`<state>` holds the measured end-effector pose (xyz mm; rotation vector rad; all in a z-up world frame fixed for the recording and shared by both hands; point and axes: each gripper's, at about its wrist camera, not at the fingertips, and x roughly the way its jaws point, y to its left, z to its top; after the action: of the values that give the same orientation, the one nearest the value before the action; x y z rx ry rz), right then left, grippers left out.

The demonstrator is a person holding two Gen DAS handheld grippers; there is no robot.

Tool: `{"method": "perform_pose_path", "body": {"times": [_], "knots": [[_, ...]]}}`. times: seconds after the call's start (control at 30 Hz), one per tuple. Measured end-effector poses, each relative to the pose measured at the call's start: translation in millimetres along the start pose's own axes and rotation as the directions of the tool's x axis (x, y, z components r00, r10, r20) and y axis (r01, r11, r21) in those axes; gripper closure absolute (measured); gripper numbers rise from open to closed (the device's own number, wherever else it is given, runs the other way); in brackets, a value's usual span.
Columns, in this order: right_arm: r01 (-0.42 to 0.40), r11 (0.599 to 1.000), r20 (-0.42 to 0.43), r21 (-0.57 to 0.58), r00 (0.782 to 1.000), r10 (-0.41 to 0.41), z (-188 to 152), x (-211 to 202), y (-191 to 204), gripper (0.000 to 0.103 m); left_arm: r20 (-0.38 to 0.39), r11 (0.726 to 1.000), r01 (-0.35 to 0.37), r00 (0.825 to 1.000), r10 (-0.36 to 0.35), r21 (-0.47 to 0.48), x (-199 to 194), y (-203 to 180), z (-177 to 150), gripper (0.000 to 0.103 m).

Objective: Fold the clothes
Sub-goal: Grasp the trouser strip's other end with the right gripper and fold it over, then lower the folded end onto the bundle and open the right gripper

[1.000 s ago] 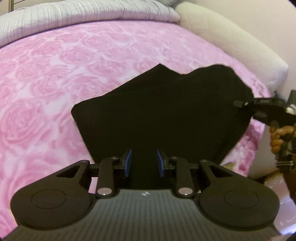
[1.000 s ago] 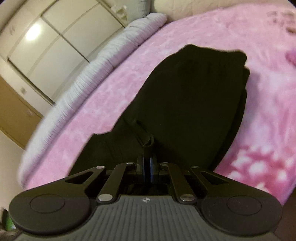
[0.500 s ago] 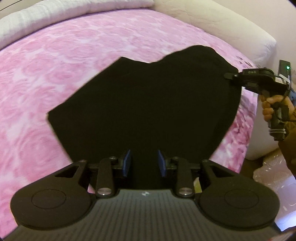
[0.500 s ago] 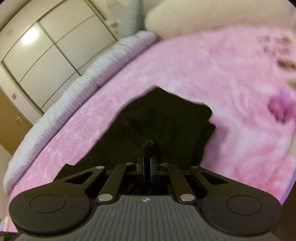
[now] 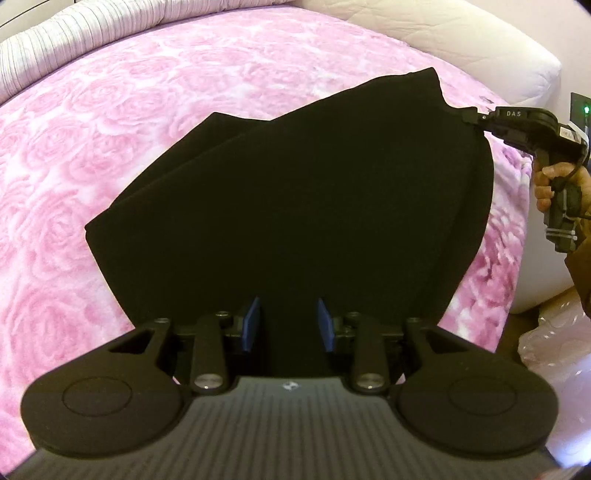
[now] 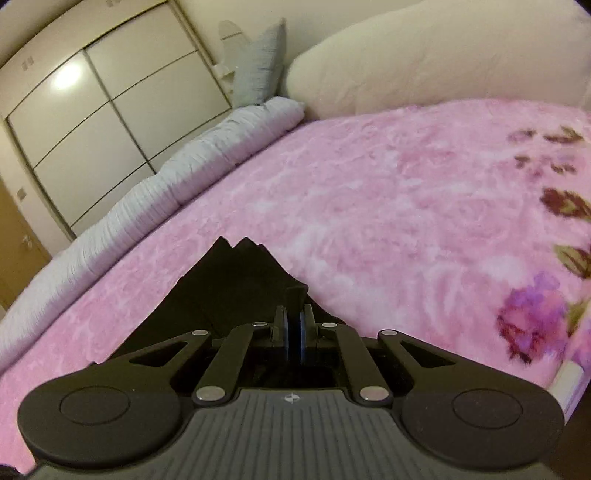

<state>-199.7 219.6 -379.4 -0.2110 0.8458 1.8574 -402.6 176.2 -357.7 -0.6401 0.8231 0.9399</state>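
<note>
I'm mid-fold: right claw (image 6: 294,328) is clamping the black garment (image 5: 295,206) edge, left claw (image 5: 288,325) is sitting apart. Next I'm carrying the edge across the bed (image 5: 92,129), probably.

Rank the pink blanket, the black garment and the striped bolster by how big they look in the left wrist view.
1. Pink blanket, spreads across most of the frame.
2. Black garment, fills the middle.
3. Striped bolster, a thin strip at the top edge, though it is farthest away and cropped, so its true size is unsure.
</note>
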Motion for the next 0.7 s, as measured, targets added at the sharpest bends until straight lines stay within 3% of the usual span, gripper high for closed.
{"method": "perform_pose_path", "body": {"times": [0.1, 0.27, 0.33, 0.37, 0.63, 0.7], "knots": [[-0.033, 0.998, -0.001, 0.059, 0.999, 0.033, 6.1, 3.9, -3.8, 0.096, -0.001, 1.000, -0.016, 1.000, 0.016, -0.008, -1.9, 2.3, -1.3, 0.074], [0.015, 0.997, -0.024, 0.074, 1.000, -0.014, 6.6, 7.1, -7.2, 0.094, 0.000, 0.999, -0.042, 0.999, 0.042, -0.021, -6.0, 5.8, -3.1, 0.074], [0.062, 0.997, 0.001, 0.052, 0.998, -0.062, 8.0, -0.6, 0.1, 0.084, 0.002, 0.998, -0.051, 0.999, 0.051, -0.027, -9.2, 7.0, -4.5, 0.074], [0.099, 0.995, 0.026, 0.023, 0.995, -0.100, 9.5, -7.7, 8.0, 0.074, 0.002, 0.998, -0.052, 0.999, 0.053, -0.029, -9.8, 7.2, -5.4, 0.074], [0.085, 0.988, -0.015, -0.129, 0.996, -0.087, 5.9, -1.0, 32.4, 0.075, 0.002, 0.997, -0.055, 0.998, 0.055, -0.049, -10.2, 8.0, -12.1, 0.072], [0.129, 0.984, -0.036, -0.120, 0.990, -0.134, 0.8, 2.4, 28.1, 0.078, 0.001, 0.996, -0.073, 0.997, 0.073, -0.059, -10.5, 8.1, -11.5, 0.072]]}}
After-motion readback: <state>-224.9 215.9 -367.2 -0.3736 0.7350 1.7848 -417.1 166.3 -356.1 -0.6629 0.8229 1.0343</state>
